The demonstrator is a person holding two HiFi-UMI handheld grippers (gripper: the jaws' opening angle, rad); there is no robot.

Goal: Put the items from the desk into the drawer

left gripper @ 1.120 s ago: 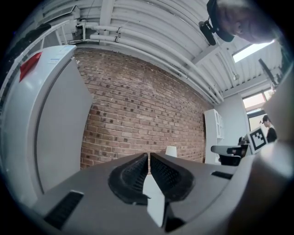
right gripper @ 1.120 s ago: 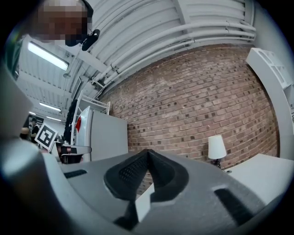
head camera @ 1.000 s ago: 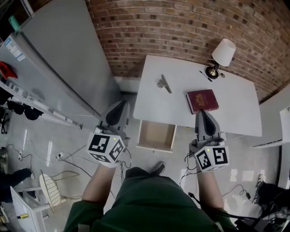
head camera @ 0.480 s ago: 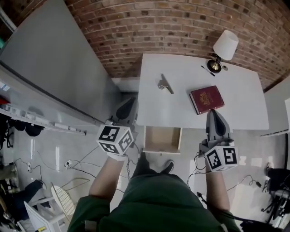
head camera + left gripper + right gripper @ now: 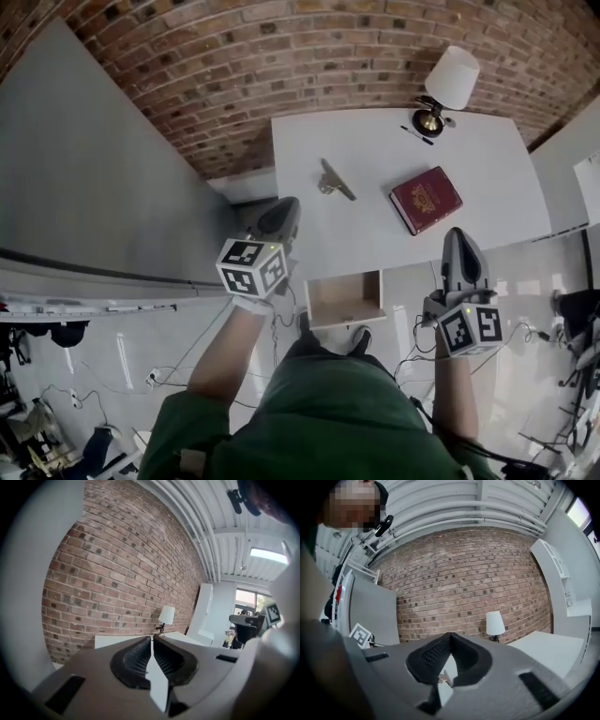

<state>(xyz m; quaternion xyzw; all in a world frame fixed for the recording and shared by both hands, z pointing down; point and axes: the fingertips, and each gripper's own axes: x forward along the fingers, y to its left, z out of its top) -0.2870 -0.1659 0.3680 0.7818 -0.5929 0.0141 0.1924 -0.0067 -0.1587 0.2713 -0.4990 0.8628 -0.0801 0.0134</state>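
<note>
Smooth white desk [image 5: 375,141] by a brick wall. A flat red book [image 5: 427,199] lies at 11 o'clock from the right tongs [image 5: 459,239]; likely stiff, fairly heavy, best pinched at one edge. A shiny metal clip [image 5: 333,180], probably light and slippery, lies at 2 o'clock from the left tongs [image 5: 284,208]. Both tongs are closed, empty. Open drawer [image 5: 345,298] between them
</note>
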